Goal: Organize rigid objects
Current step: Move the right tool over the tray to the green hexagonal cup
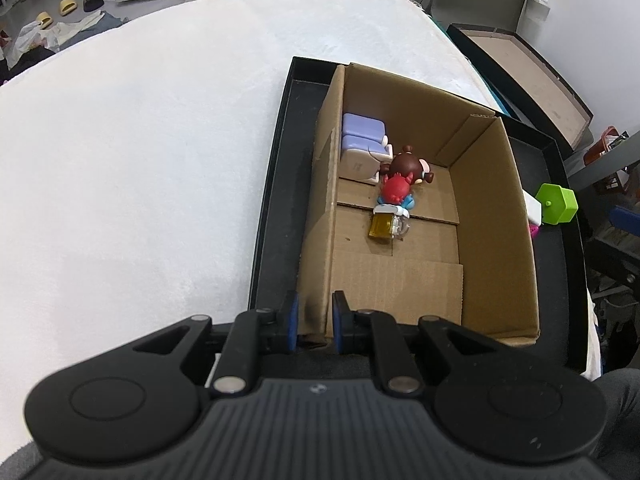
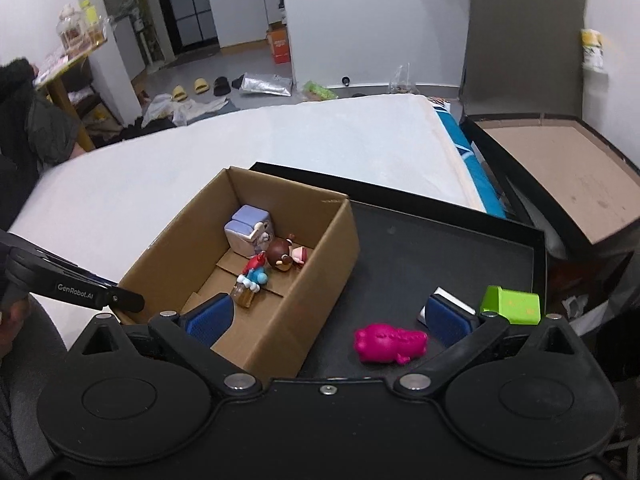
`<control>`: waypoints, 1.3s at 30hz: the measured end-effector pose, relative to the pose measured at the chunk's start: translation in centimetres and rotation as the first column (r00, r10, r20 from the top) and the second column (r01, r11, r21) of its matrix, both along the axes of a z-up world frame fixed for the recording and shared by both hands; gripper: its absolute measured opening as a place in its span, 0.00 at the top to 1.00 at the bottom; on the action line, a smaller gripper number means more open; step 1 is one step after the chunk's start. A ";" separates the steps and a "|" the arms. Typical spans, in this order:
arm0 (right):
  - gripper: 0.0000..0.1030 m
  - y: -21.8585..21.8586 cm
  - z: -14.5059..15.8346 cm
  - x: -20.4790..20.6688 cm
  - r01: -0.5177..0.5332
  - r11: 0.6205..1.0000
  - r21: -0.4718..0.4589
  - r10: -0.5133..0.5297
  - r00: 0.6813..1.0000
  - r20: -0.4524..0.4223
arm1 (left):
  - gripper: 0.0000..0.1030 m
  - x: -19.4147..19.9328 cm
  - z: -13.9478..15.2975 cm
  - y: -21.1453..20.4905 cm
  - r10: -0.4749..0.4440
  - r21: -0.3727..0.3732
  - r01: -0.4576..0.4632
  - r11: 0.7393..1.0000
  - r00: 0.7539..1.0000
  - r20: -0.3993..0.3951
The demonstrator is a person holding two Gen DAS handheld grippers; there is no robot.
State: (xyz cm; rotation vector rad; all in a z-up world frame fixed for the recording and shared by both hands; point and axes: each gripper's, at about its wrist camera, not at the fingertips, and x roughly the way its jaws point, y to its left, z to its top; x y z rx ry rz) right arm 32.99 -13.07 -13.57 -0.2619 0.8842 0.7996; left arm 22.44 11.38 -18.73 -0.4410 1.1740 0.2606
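An open cardboard box [image 1: 492,220] [image 2: 304,312] stands in a black tray [image 1: 276,200] [image 2: 440,248]. Inside it lie purple-and-white blocks [image 1: 362,140] [image 2: 246,226], a brown-headed figurine [image 1: 408,166] [image 2: 282,256], a red-and-blue figure [image 1: 396,192] [image 2: 254,270] and a small yellow bottle [image 1: 382,230] [image 2: 244,296]. My left gripper [image 1: 317,320] is shut on the box's near left wall. My right gripper [image 2: 330,316] hangs wide open over the box's near right corner and the tray. A pink toy [image 2: 390,344] lies just before its right finger. A green block [image 2: 512,306] [image 1: 558,204] and a white block [image 2: 452,296] sit beyond.
The tray rests on a white padded surface [image 1: 160,140] [image 2: 280,148]. A second black box with a brown floor [image 2: 568,172] [image 1: 528,68] stands to the right. Slippers, bags and clothes litter the floor [image 2: 200,88] behind. The left tool's arm [image 2: 80,292] reaches in at the left of the right wrist view.
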 end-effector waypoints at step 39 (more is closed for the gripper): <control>0.00 -9.0 -3.3 4.9 0.234 0.972 0.025 -0.230 0.968 -0.102 | 0.86 0.6 0.0 -0.5 0.008 0.039 -0.007 0.999 0.999 -0.034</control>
